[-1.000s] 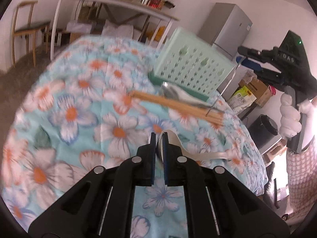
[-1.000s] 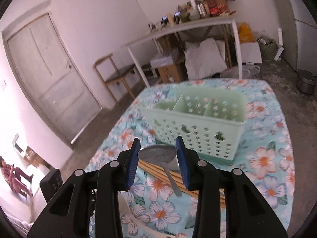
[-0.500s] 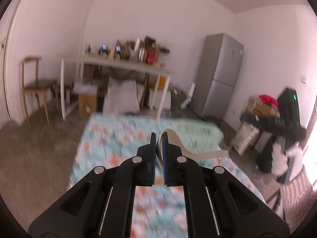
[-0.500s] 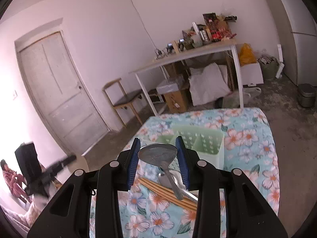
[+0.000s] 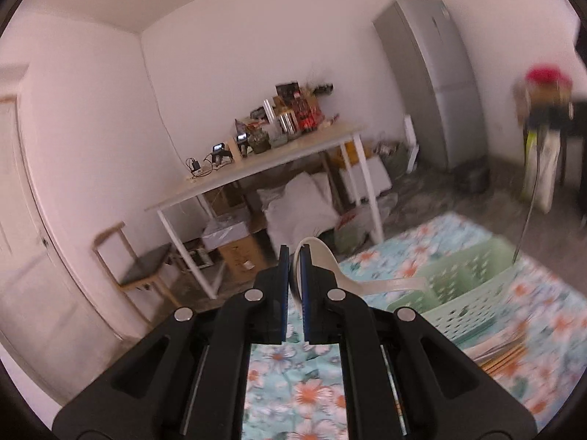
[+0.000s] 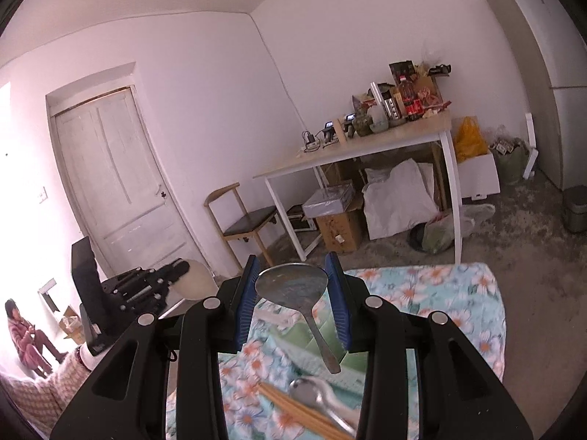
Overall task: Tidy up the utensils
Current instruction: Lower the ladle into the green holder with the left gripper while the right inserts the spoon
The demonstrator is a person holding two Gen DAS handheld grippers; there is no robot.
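Note:
My left gripper [image 5: 292,253] is shut on the bowl of a white spoon [image 5: 367,286]; its handle sticks out to the right, above the table. In the right wrist view my right gripper [image 6: 291,267] is shut on the bowl of a metal spoon [image 6: 293,288], and the handle hangs down over the pale green basket [image 6: 293,335]. That basket [image 5: 473,286] stands on the floral tablecloth [image 5: 293,385]. Wooden chopsticks [image 6: 293,409] and a second metal spoon [image 6: 315,390] lie in front of it. The left gripper [image 6: 176,269] with the white spoon [image 6: 194,282] shows at the left of the right wrist view.
Beyond the floral table are a white desk [image 6: 367,146] piled with clutter, a wooden chair [image 6: 242,220], boxes and bags on the floor, a grey fridge [image 5: 436,73] and a door [image 6: 121,183]. A person sits far left [image 6: 25,333].
Both grippers have risen from the table, each still holding its spoon. The left one climbed more and rolled, so the table sank low in its view. The right one now hangs above the basket.

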